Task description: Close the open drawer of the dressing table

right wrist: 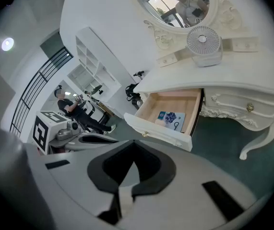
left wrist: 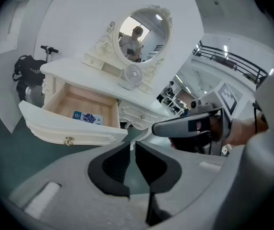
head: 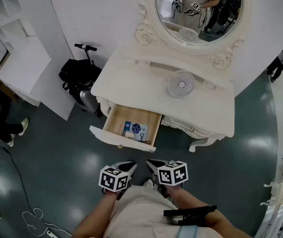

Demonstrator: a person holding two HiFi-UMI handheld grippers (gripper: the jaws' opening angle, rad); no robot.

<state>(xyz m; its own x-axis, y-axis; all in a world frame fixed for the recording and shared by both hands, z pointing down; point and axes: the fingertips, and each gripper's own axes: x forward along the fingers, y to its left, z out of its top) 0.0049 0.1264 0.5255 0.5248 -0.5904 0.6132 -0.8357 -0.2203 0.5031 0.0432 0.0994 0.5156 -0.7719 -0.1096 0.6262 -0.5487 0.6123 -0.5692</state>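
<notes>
Both closed and empty, the left tongs and right tongs hover short of the white desk's pulled-out drawer.

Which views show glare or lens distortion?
Head view: lights glare on the glossy floor, and the white dressing table looks washed out. Left gripper view and right gripper view: strong fisheye bending with dark corners; the open drawer is sharp.
</notes>
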